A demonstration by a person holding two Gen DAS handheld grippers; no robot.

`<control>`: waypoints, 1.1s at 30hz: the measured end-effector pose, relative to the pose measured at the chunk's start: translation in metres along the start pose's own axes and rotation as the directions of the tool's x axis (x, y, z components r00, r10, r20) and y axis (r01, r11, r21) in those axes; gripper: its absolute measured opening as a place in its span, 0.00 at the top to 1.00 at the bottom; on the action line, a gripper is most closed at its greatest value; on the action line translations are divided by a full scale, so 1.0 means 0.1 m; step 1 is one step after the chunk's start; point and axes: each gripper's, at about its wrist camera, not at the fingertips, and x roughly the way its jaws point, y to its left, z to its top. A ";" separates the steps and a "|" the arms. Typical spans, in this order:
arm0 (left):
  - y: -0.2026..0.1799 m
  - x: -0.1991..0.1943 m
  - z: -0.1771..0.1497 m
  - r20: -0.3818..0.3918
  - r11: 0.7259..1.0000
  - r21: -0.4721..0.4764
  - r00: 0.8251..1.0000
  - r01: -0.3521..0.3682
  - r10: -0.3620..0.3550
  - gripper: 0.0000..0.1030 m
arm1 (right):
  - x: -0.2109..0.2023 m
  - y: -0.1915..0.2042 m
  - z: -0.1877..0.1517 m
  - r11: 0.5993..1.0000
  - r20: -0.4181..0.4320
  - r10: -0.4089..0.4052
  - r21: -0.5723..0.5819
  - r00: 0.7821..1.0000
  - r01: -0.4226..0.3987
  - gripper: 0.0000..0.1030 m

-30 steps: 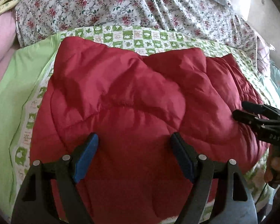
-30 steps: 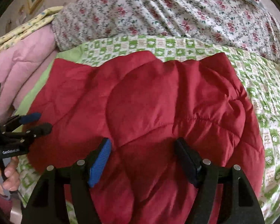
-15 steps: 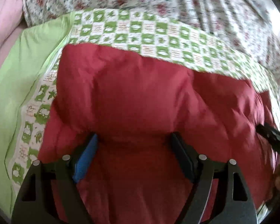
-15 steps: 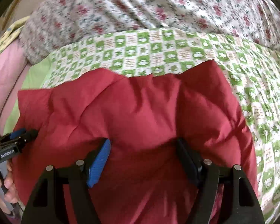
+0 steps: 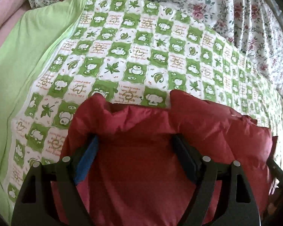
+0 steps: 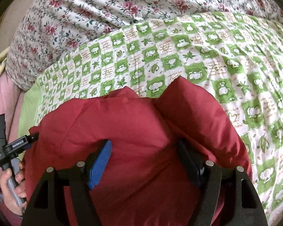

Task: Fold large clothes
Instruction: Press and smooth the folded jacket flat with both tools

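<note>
At the far left, plain light-green fabric (image 5: 18,60) borders the green-and-white checked quilt (image 5: 134,56) that covers the bed, with a floral cover (image 6: 103,5) heaped at its far side. On the quilt's near part lies the red padded garment (image 5: 141,169), puffy and bunched, its far edge bulging into two rounded lobes.

The left hand-held gripper (image 5: 135,145) has its fingers spread wide, red fabric swelling up between them; whether the pads actually bite the cloth cannot be told. To the right, the right hand-held gripper (image 6: 145,146) sits the same way: fingers wide apart, red padding filling the gap, grip unclear. In the right wrist view the left tool's black body and the person's hand (image 6: 11,186) on its handle show at the garment's left edge.

The garment looks soft, thick and light, likely springy, with a smooth shell that may slide. A thin pinch would probably slip or catch only the outer layer; a firmer hold looks likeliest at a seam or along the stitched edge, both sides taken level so the fold stays even.
</note>
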 end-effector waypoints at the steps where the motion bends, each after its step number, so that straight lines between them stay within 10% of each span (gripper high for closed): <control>1: 0.00 -0.06 0.00 0.011 1.000 0.010 1.000 0.007 -0.007 0.20 | 0.00 -0.01 0.00 1.000 0.001 0.000 0.002 1.000 0.000 0.28; 12: -0.17 -1.01 -1.01 0.087 0.969 0.187 0.980 0.163 -0.182 0.20 | 0.04 -0.04 0.02 1.000 0.008 -0.007 0.007 1.000 0.007 0.28; 21: -0.32 -0.85 -1.39 0.082 0.973 0.215 0.991 0.087 -0.106 0.20 | -0.12 0.00 -0.01 1.000 0.045 -0.003 0.007 0.999 0.003 0.28; 33: -0.35 -0.83 -1.44 0.125 0.973 0.229 0.990 0.033 -0.063 0.18 | -1.11 0.66 -1.29 0.957 0.123 0.004 -0.287 0.992 0.032 0.23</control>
